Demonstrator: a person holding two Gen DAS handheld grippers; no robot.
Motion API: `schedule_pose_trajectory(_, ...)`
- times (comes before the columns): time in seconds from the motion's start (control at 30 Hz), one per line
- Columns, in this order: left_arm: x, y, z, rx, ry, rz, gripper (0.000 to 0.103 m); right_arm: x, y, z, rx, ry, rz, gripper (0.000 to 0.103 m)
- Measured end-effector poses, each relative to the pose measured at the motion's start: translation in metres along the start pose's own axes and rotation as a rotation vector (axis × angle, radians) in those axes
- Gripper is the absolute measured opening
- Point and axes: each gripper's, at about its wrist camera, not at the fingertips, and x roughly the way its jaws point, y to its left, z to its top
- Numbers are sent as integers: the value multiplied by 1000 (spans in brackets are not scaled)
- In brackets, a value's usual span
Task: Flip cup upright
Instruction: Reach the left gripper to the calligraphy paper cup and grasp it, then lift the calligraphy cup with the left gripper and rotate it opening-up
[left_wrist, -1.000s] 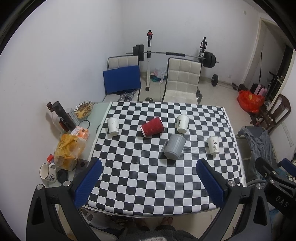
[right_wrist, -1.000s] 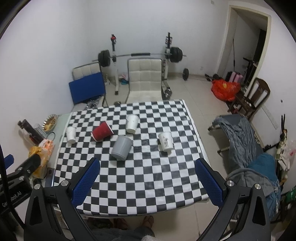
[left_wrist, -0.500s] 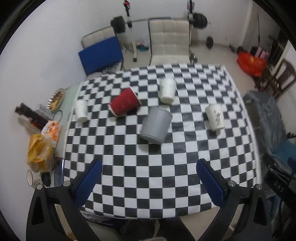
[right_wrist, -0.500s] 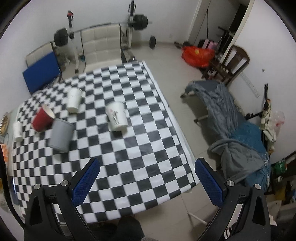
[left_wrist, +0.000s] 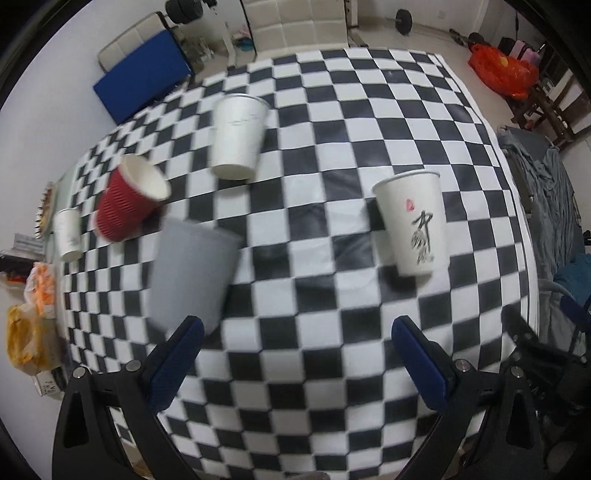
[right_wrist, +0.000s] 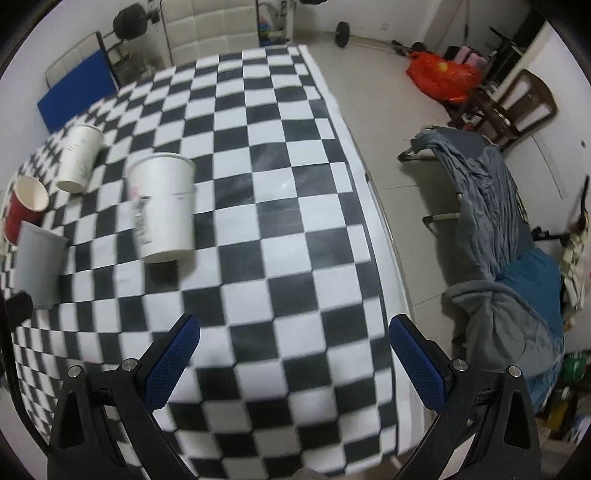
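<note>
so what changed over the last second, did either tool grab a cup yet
No grab yet. Both tools have moved in over the checkered table, so the cups loom larger; the left tool has neared the gray cup, and the right tool has swung right. Both stay open and empty. The cups have not shifted; the red cup still lies on its side.

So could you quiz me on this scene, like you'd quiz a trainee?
1. Which cup lies on its side with its mouth showing? A. grey B. red C. white with the black drawing
2. True or false: one of the grippers is holding a cup.
3. What pattern covers the table?

Key:
1. B, the red cup.
2. False: the left gripper and the right gripper are both open and empty.
3. Black and white checks.
</note>
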Motion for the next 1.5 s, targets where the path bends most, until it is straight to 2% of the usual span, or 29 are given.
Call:
schedule_pose_trajectory(0.23, 38, -22, 36, -40, 77, -93, 103, 50, -10, 34, 1, 70, 1, 103)
schedule_pose_trajectory(0.37, 56, -27, 53, -91, 126, -192, 103, 64, -14, 47, 34, 90, 11, 103)
schedule_pose_trajectory(0.53, 70, -33, 65, -119, 165, -268, 102, 79, -23, 56, 81, 111, 22, 103)
schedule_pose_trajectory(0.67, 80, -40, 70, -100, 175, -302, 85, 85, -27, 56, 103, 125, 20, 103)
schedule_pose_trajectory(0.73, 80, -47, 73, -64, 181, -301, 82, 88, -29, 56, 106, 134, 11, 103)
schedule_pose_trajectory(0.77, 78, -53, 73, -41, 179, -296, 77, 87, -28, 53, 107, 136, 8, 103)
schedule_pose_trajectory(0.8, 78, -56, 74, -17, 175, -281, 66, 88, -28, 53, 109, 140, 5, 103)
schedule_pose_trajectory(0.87, 76, -61, 73, 27, 158, -258, 59, 88, -29, 51, 117, 149, 0, 103)
schedule_pose_trajectory(1.0, 70, -64, 69, 62, 102, -228, 58, 85, -28, 45, 119, 153, -5, 103)
schedule_pose_trajectory(1.17, 44, -52, 55, 88, 36, -205, 58, 75, -24, 32, 117, 157, -7, 103)
schedule_pose_trajectory(1.5, 12, 34, -10, 82, -19, -199, 58, 31, 3, -4, 125, 149, 10, 103)
